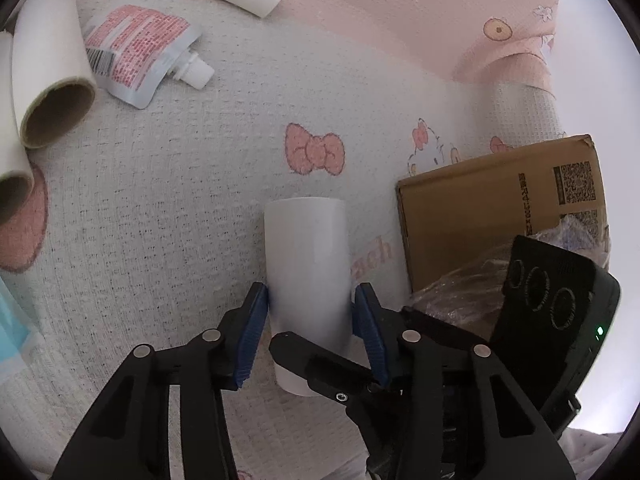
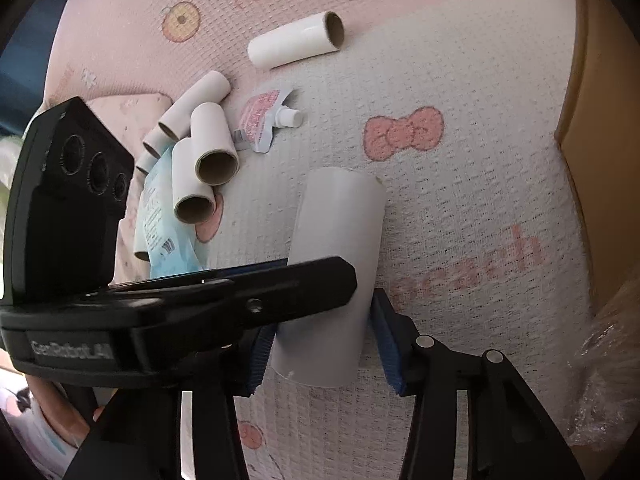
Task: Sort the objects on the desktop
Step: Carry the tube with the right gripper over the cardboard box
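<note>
A white cardboard tube (image 1: 306,264) is gripped by both grippers over the pink and white cloth (image 1: 160,208). My left gripper (image 1: 310,300) has its blue pads against the tube's two sides, near its lower end. One black finger of the right gripper (image 1: 316,360) crosses in front of the tube's bottom end. In the right wrist view my right gripper (image 2: 324,320) clamps the same tube (image 2: 340,220) from either side. There a left gripper finger (image 2: 312,280) lies across the tube at right angles and hides part of my right gripper's left pad.
A brown cardboard box (image 1: 480,216) stands at the right with crinkled plastic wrap (image 1: 460,292) in it. To the left lie several empty tubes (image 2: 208,152), a red and white spout pouch (image 2: 264,120) and a blue packet (image 2: 164,216). One lone tube (image 2: 296,42) lies farther off.
</note>
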Motion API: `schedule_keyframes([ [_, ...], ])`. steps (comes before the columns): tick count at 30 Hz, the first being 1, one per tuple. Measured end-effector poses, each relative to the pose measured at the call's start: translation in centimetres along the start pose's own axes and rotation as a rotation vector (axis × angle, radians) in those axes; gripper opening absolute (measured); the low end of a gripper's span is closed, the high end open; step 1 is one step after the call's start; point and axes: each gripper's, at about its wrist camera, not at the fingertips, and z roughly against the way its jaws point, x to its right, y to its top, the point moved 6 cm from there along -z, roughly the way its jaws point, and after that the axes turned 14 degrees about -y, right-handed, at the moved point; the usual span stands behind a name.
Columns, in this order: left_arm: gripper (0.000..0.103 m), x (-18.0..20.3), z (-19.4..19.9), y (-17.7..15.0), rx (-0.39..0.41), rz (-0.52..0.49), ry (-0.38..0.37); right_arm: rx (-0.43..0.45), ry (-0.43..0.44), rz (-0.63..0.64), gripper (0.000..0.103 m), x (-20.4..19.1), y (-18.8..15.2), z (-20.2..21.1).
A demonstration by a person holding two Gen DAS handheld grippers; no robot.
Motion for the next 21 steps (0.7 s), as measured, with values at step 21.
schedule_keyframes([
  [21,0.049,11.6,8.8,3.0,0.160,-0.395,0.012,0.303,-0.132,0.176,0.043,-4.7,4.4,11.1],
])
